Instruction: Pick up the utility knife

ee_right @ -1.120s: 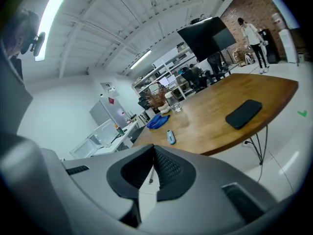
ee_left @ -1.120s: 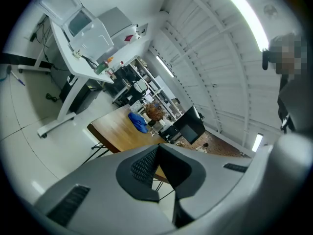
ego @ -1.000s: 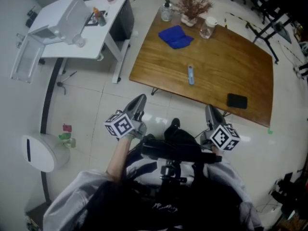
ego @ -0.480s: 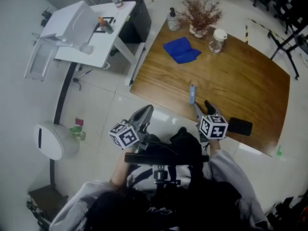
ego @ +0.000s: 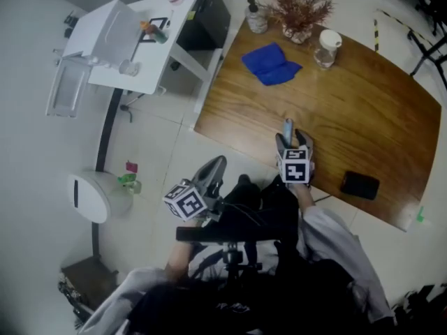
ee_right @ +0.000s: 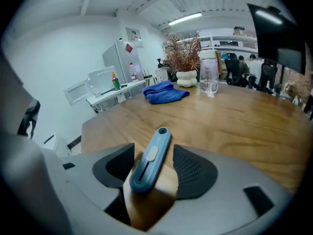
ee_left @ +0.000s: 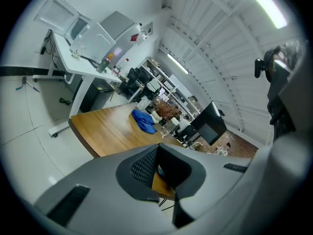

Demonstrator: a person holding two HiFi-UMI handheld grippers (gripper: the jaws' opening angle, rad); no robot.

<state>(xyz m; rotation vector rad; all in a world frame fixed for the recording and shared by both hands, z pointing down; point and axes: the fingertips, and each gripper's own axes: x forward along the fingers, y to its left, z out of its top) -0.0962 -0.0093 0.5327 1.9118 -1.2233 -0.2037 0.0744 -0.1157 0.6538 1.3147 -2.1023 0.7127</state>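
The utility knife (ego: 288,127), slim and light blue, lies flat on the wooden table (ego: 370,110) near its front edge. In the right gripper view the knife (ee_right: 151,155) sits lengthwise between the jaws with a gap on either side. My right gripper (ego: 293,140) straddles its near end, jaws opening, pads off it (ee_right: 153,153). My left gripper (ego: 216,166) hangs over the floor, left of the table, its jaws (ee_left: 157,149) together and empty.
On the table lie a blue cloth (ego: 271,63), a glass jar (ego: 326,49), a dried plant in a vase (ego: 299,11), a pump bottle (ego: 255,18) and a black phone (ego: 360,185). A white desk (ego: 126,40) and a round white bin (ego: 94,197) stand at left.
My right gripper has swung forward and down from beside my lap onto the table, its jaws parting around the knife. The left gripper drifted slightly.
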